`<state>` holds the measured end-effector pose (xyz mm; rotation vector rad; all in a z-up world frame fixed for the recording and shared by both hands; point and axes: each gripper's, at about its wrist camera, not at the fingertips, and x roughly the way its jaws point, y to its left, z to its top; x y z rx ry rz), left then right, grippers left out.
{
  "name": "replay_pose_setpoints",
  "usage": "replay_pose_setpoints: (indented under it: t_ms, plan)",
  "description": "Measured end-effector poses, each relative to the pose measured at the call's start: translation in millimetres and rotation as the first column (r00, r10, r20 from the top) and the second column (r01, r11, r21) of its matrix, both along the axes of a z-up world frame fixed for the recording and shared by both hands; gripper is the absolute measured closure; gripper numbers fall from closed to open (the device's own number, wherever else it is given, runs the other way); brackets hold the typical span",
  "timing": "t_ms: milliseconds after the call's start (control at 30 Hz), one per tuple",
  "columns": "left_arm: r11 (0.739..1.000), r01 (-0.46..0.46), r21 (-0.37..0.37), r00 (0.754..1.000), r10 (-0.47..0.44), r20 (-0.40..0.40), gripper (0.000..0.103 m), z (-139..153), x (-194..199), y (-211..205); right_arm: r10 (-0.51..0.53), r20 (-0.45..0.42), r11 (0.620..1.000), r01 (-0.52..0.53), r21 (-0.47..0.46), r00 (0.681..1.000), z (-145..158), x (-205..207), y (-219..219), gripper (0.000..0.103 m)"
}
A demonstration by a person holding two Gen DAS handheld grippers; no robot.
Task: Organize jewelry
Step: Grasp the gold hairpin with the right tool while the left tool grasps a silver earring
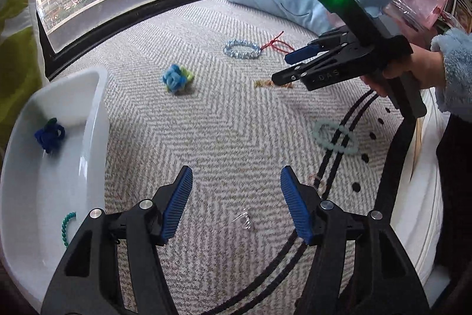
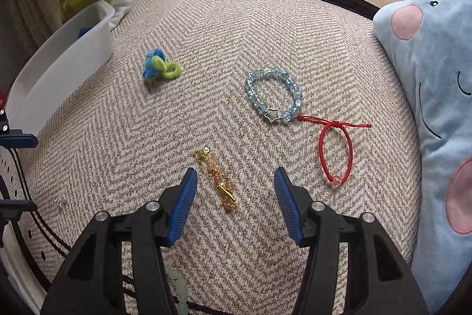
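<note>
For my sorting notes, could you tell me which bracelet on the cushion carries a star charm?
The clear blue beaded bracelet: a silver star sits among its beads. The red cord bracelet and gold-and-pink chain have none.

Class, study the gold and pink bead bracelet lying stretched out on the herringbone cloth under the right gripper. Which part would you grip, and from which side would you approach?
Grip the gold bracelet at its beaded middle, coming from above. It lies flat in a thin straight line, so probably only a downward pinch across its width gets hold. The open right gripper already straddles it.
</note>
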<state>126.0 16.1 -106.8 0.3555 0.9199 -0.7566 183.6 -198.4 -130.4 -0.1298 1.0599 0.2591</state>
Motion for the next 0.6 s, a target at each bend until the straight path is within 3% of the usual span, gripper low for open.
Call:
replay_pose_setpoints:
  t_ms: [367,500,600]
  plan:
    - [0.998,0.016,0.063,1.0,-0.017,0.012,0.04,-24.5,-2.7,1.8,0.032,0.014,0.999,-0.032,-0.022,0.999,-22.8,-7.3,14.6,0.05]
    - [0.997,0.015,0.073,1.0,-0.015,0.003,0.041,-32.7,-4.6,0.2,0.048,0.021,0.999,-0.047,-0.027,0.999,-24.4,-9.4,15.7,0.057]
    - [0.995,0.044,0.093,0.999,-0.044,0.002,0.049,-38.1,-9.2,-2.4,0.057,0.021,0.998,-0.056,-0.028,0.998,-22.7,-13.0,20.8,0.061]
